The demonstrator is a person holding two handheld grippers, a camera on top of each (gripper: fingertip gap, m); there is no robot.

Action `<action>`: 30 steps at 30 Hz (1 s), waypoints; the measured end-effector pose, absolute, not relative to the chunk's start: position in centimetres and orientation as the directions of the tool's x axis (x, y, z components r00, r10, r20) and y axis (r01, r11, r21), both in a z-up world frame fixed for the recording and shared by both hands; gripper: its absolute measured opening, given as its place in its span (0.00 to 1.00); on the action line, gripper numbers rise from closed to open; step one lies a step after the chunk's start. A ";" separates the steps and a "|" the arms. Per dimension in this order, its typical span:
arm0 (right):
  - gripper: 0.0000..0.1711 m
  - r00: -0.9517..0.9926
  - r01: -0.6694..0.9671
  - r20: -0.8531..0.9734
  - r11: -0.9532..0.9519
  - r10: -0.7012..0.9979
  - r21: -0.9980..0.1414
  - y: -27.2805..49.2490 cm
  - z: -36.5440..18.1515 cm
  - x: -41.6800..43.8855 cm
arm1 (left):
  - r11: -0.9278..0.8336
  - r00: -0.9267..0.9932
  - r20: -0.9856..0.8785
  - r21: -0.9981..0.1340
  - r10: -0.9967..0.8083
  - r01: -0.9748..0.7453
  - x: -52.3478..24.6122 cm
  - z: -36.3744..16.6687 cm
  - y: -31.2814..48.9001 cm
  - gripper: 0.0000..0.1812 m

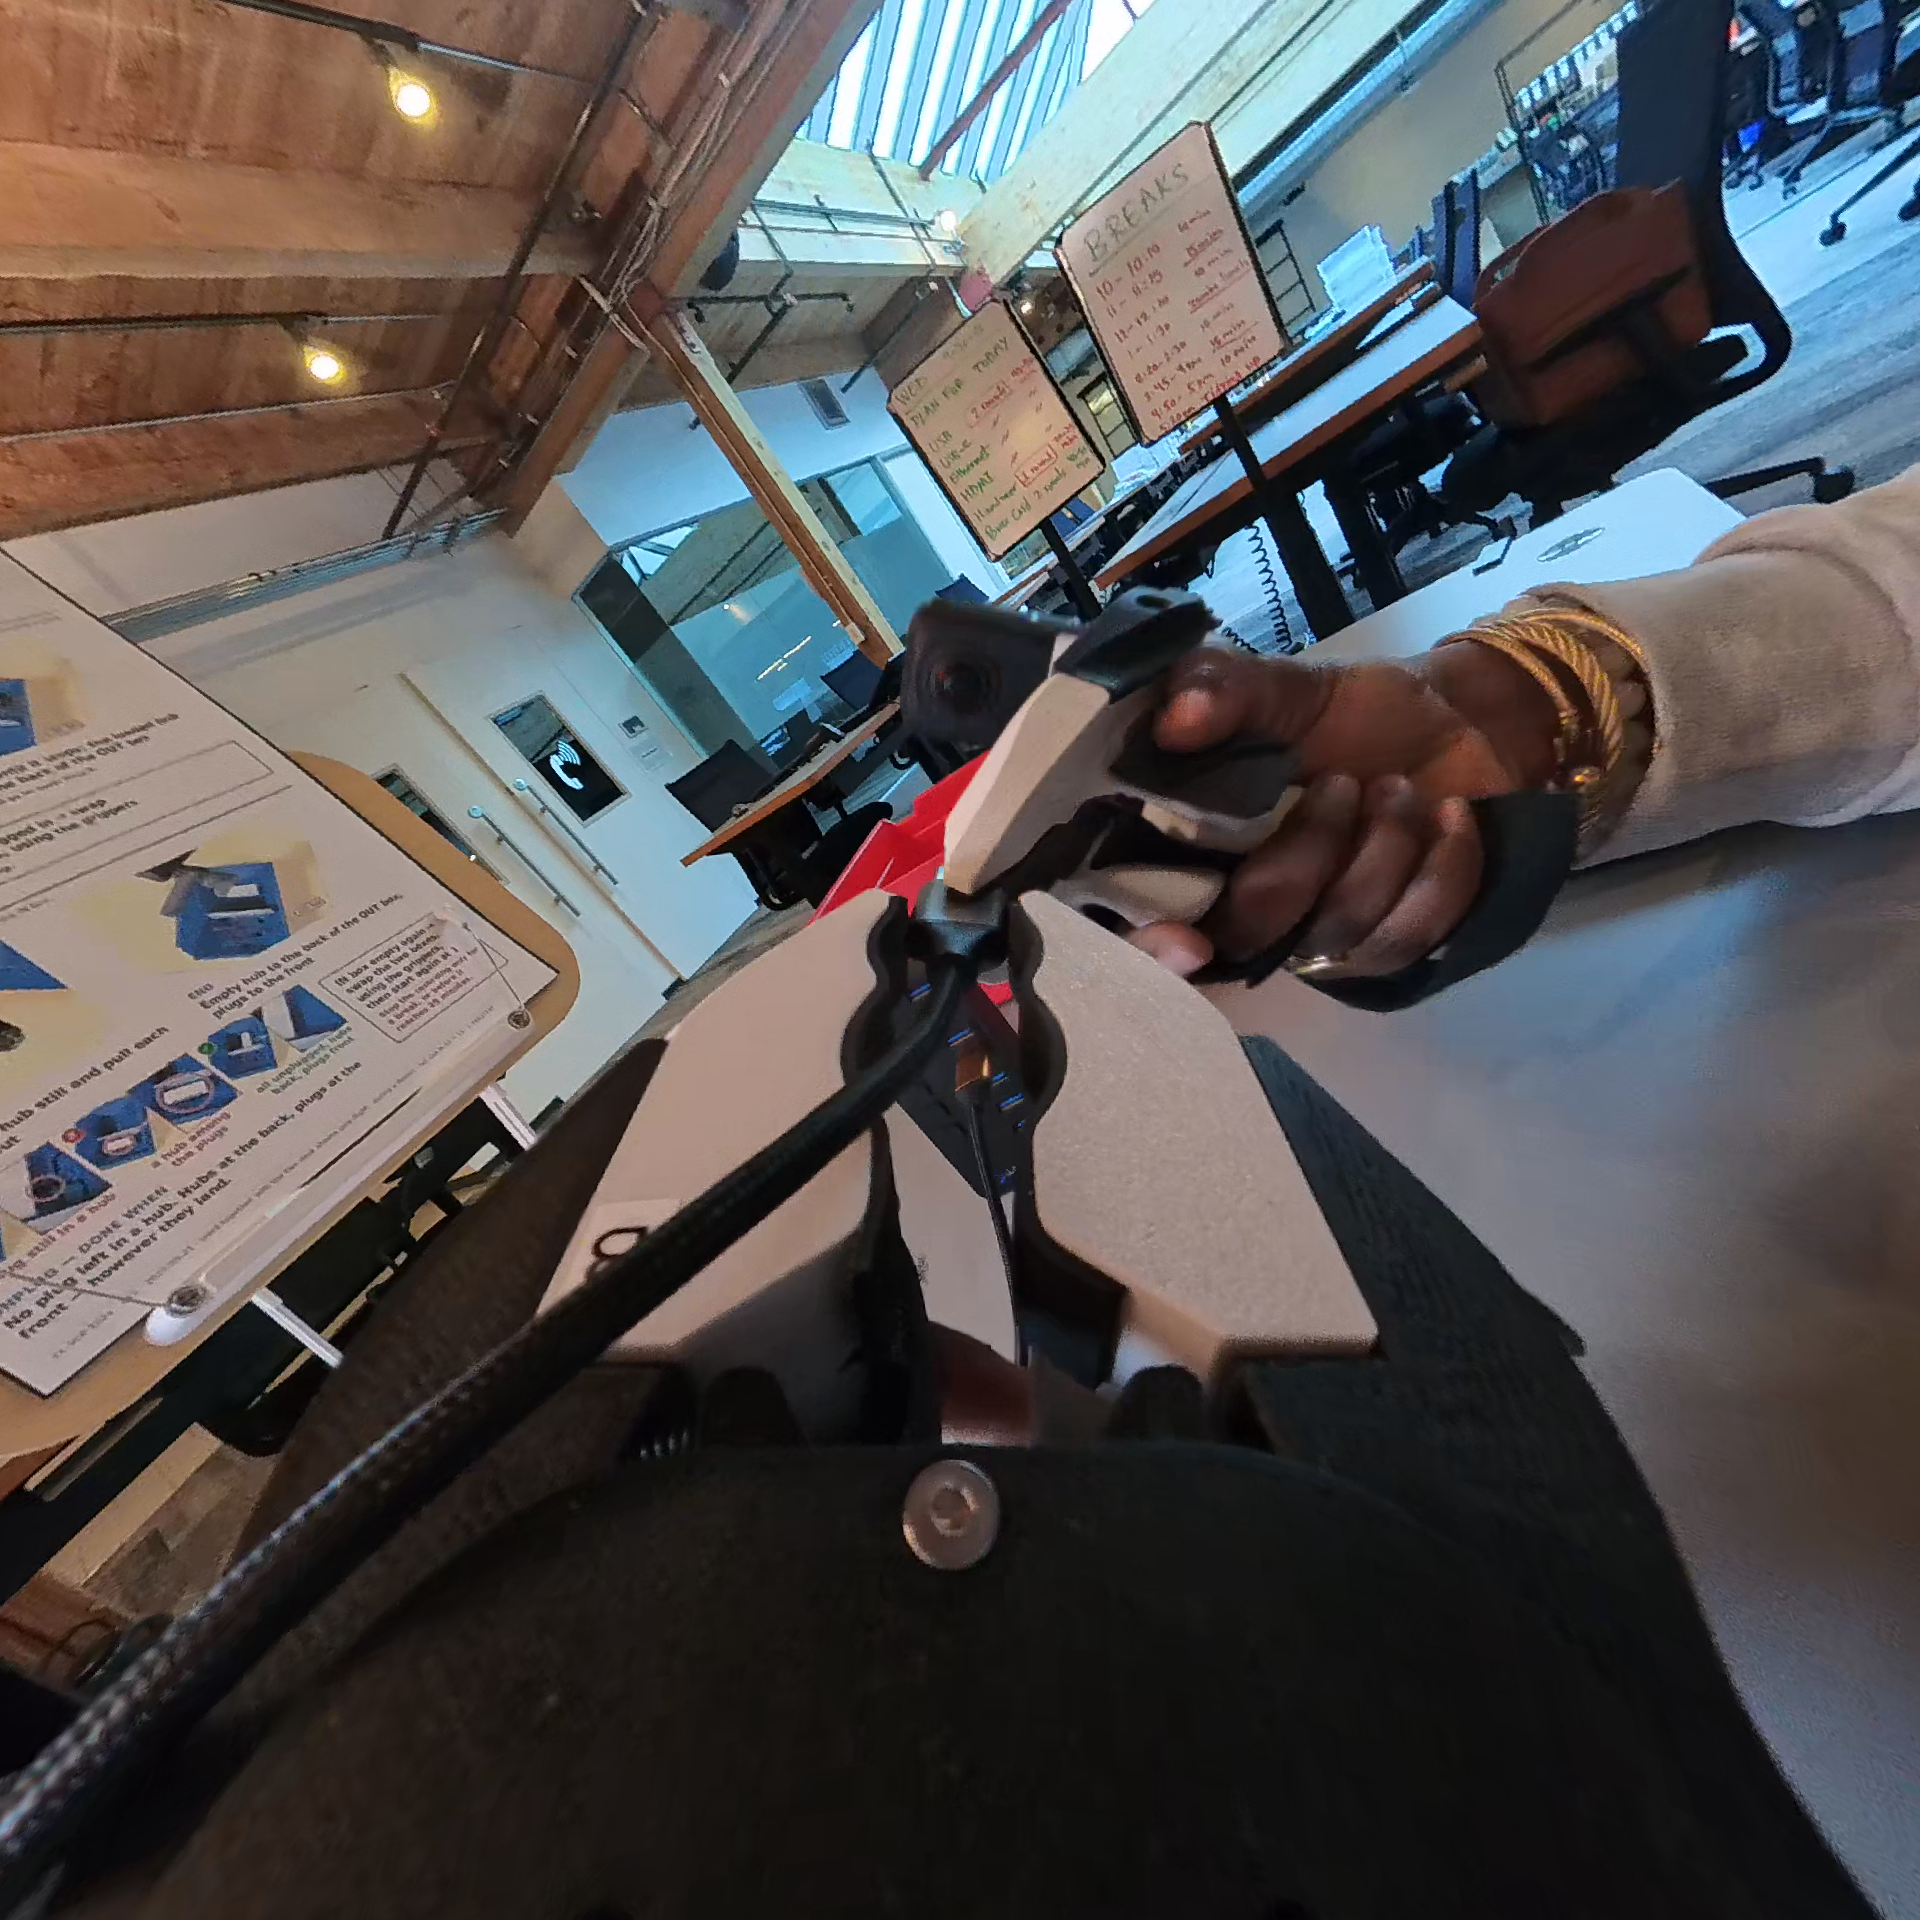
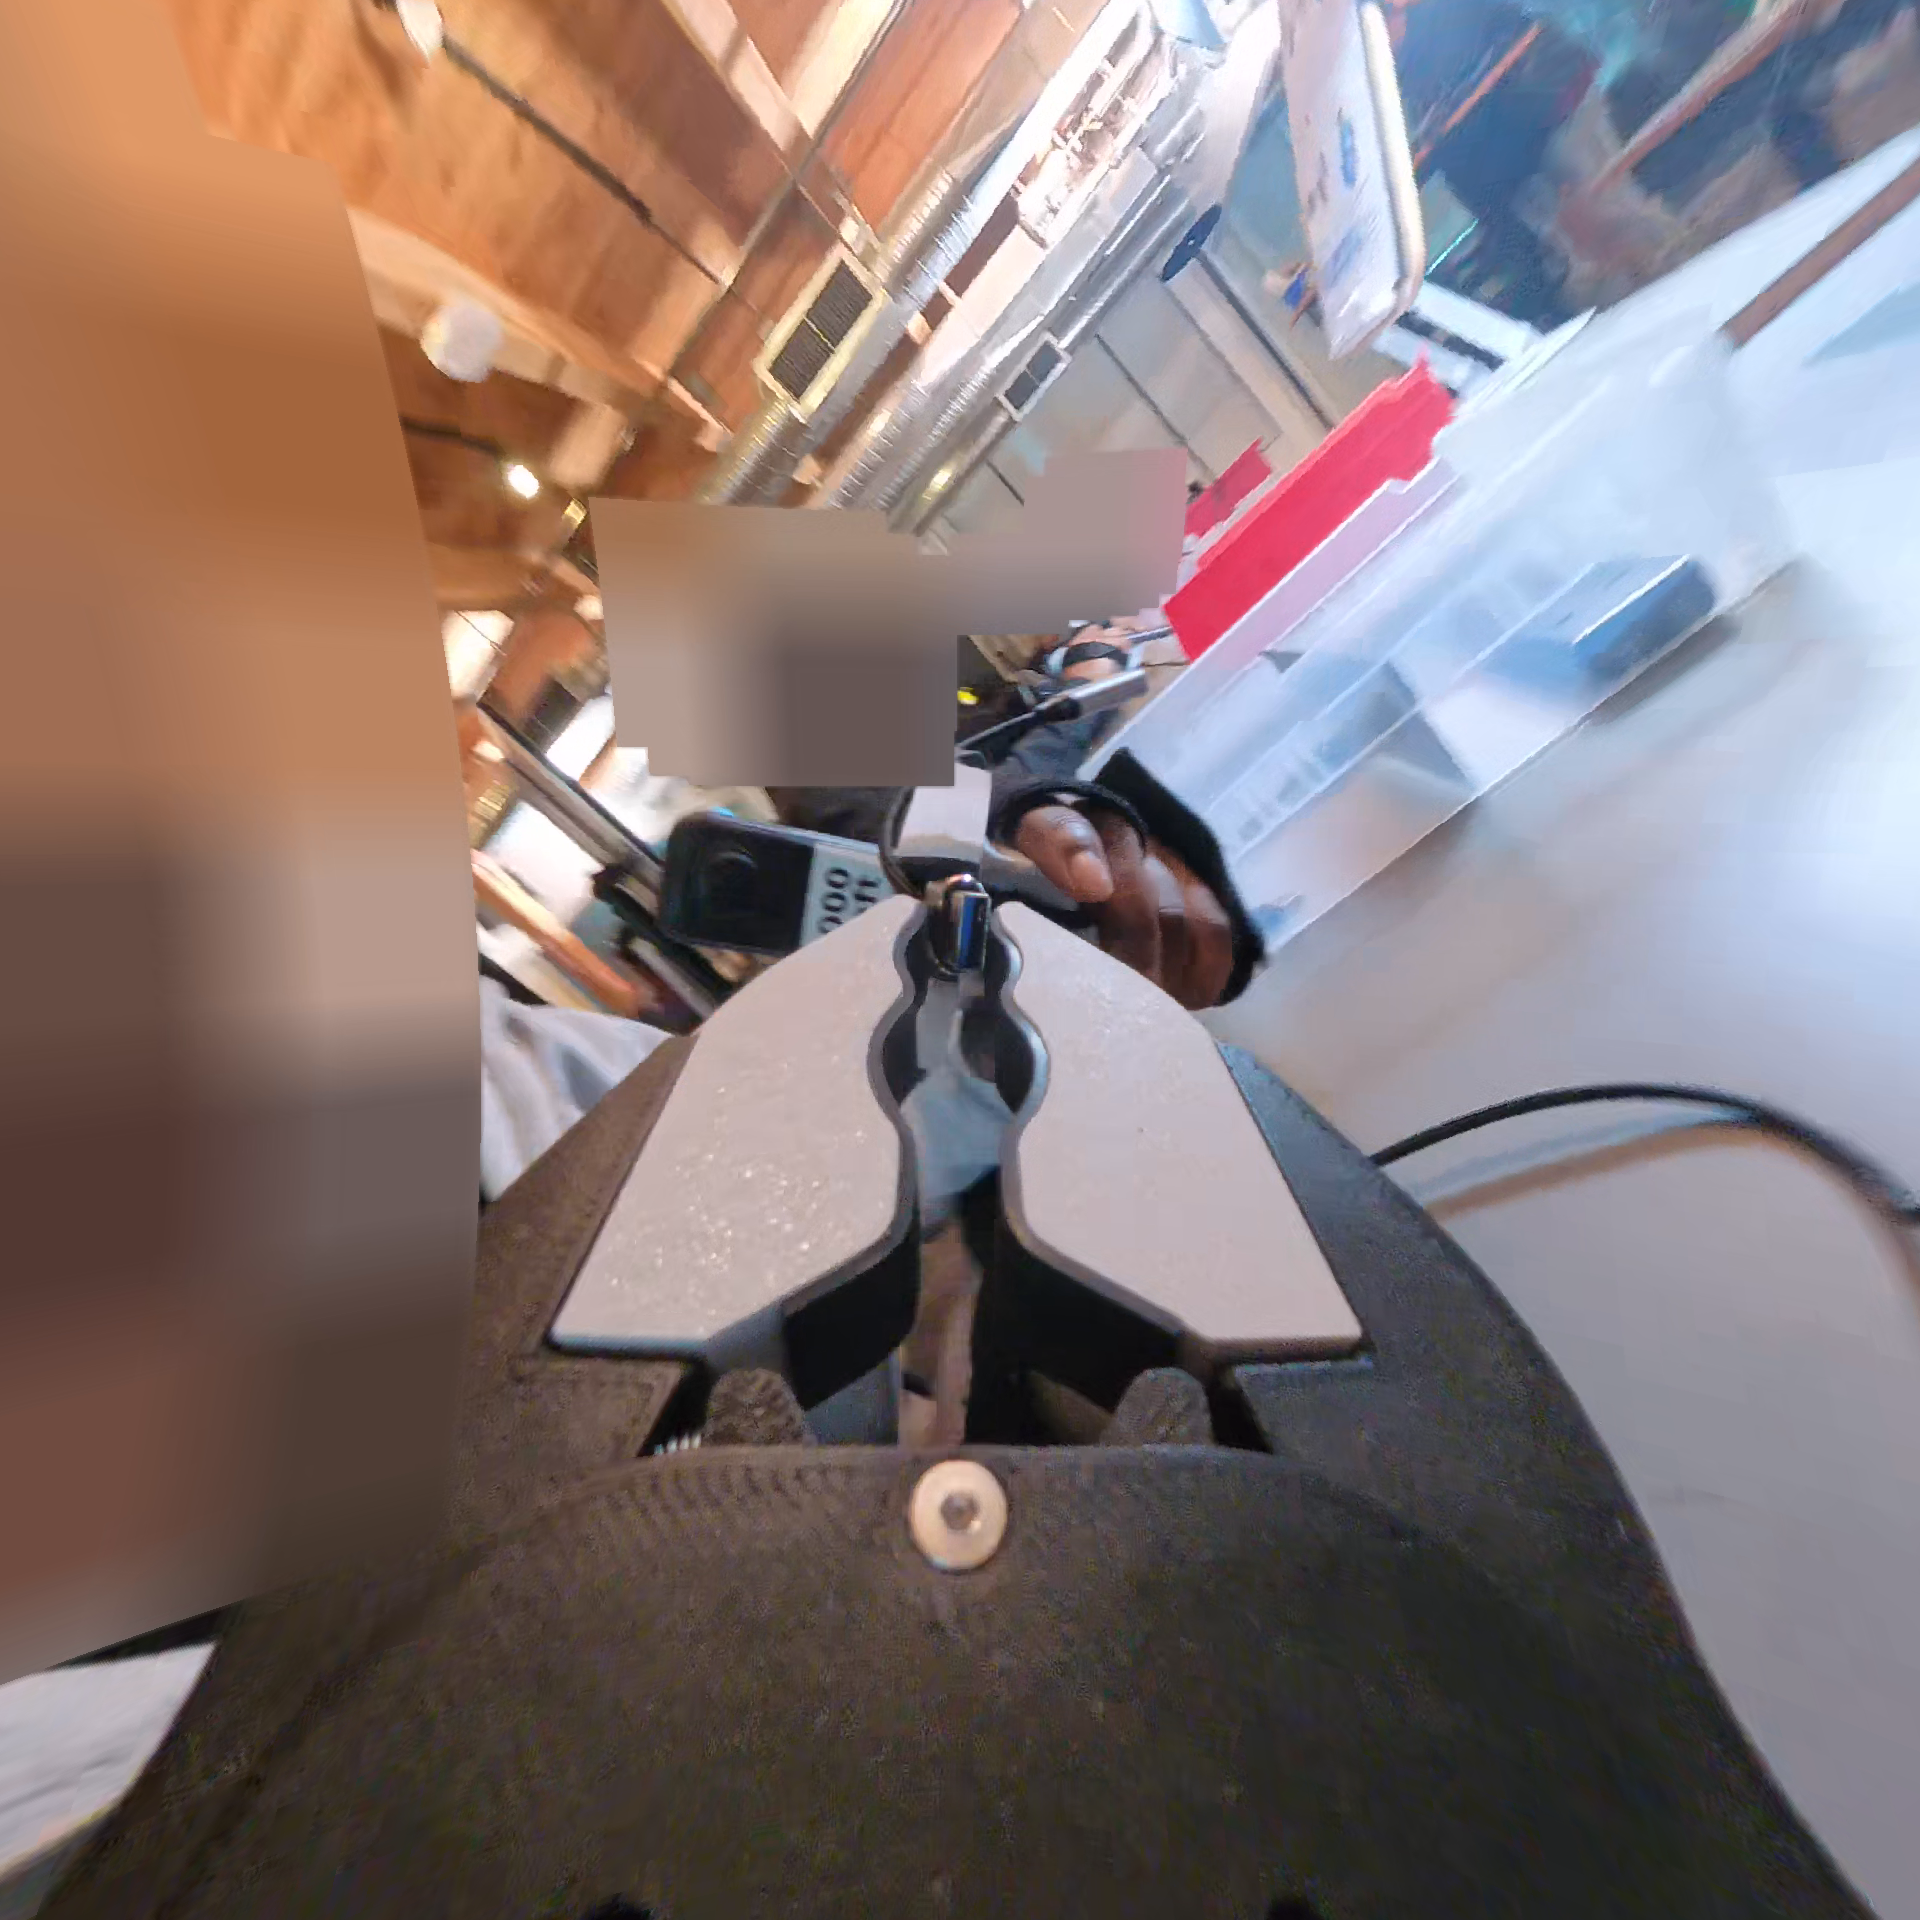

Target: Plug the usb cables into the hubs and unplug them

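Now my left gripper (image 1: 951, 925) clenches one black hub (image 1: 977, 1091), its cable plug (image 1: 951, 925) at the tips. My right gripper (image 2: 961, 935) grasps one blue-tongued USB plug (image 2: 964, 925). Both held above the bench (image 1: 1662, 1039).

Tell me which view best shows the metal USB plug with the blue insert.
The right wrist view: the silver, blue-tongued USB plug sits sharp and end-on, pinched at the right gripper tips. The left wrist view shows only its black moulded body between the two grippers, metal end hidden.
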State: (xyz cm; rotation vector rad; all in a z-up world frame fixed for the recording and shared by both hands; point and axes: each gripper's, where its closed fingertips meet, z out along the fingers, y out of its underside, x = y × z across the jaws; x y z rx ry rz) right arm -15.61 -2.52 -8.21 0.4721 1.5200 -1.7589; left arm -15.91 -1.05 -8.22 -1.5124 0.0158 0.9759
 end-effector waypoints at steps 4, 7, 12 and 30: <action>0.19 -0.909 0.414 -0.416 -0.192 -0.029 -0.890 -1.3 -7.2 -18.2 | -0.175 0.620 -0.485 -0.852 0.617 -0.493 -16.7 -7.2 -1.7 0.10; 0.29 -0.813 0.000 -0.183 -0.313 0.553 -0.950 4.4 -5.7 -24.8 | -0.099 0.581 -0.355 -0.900 0.733 -0.425 -18.4 -6.2 -4.0 0.10; 0.39 -0.615 0.023 -0.027 -0.016 0.788 -1.000 7.5 -9.7 -29.6 | 0.005 0.584 -0.163 -0.961 0.795 -0.275 -20.3 -6.8 -6.0 0.10; 0.25 -0.644 0.255 0.249 0.510 0.723 -0.821 4.8 -21.6 -31.8 | 0.014 0.613 -0.129 -0.975 0.780 -0.223 -20.5 -7.7 -5.0 0.10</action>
